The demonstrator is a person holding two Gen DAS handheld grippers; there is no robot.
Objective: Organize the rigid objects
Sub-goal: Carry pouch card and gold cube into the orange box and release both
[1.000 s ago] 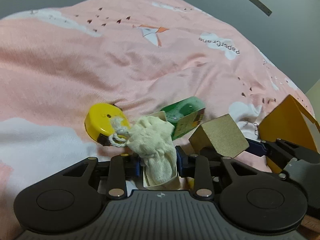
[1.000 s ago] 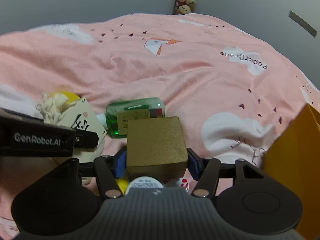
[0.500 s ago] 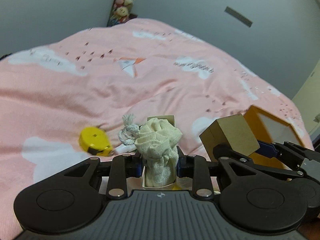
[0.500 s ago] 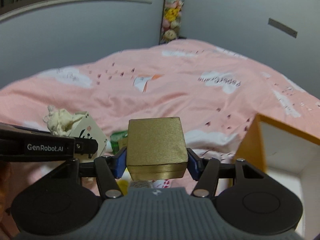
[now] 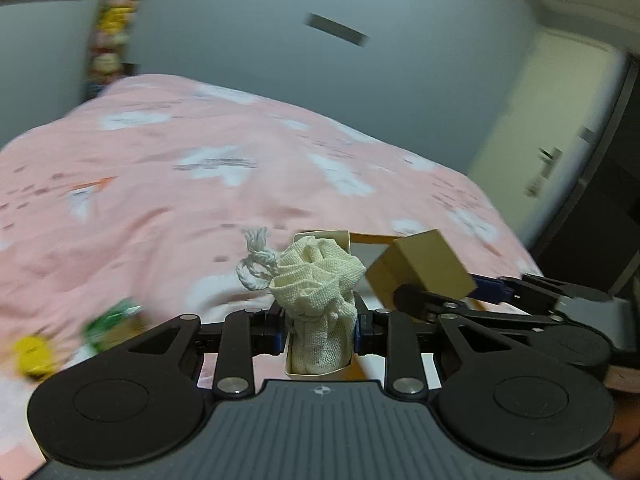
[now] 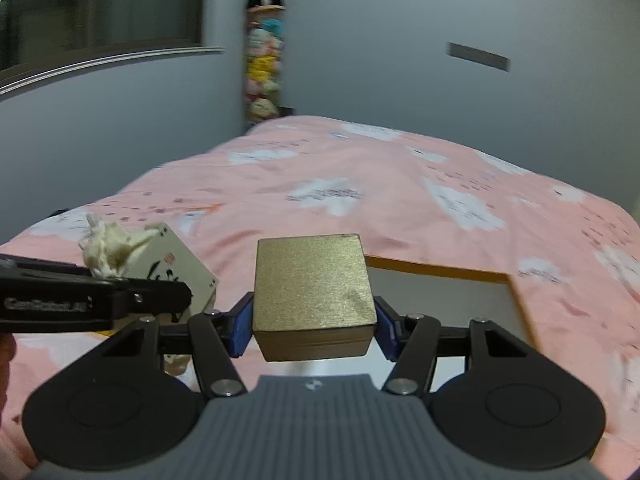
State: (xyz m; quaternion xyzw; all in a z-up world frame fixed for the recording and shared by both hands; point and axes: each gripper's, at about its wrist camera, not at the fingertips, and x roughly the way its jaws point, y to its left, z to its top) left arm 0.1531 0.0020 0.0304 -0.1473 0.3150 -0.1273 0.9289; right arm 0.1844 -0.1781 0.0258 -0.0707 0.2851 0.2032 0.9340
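Note:
My left gripper (image 5: 320,330) is shut on a small cream carton with a white cloth pouch (image 5: 318,292) stuffed in its top, held above the pink bed. It also shows at the left of the right wrist view (image 6: 160,264). My right gripper (image 6: 314,320) is shut on a gold box (image 6: 314,284), held over the orange-rimmed bin (image 6: 440,272) with a white inside. The gold box (image 5: 424,268) also shows right of the pouch in the left wrist view.
A yellow tape measure (image 5: 32,354) and a green bottle (image 5: 114,318) lie blurred on the pink duvet (image 5: 200,200) at lower left. A column of plush toys (image 6: 264,56) hangs on the far wall. A door (image 5: 552,132) stands at right.
Both grippers have lifted and swung right with their loads. The tape measure and green bottle slid to the lower left. The orange bin now lies under the gold box.

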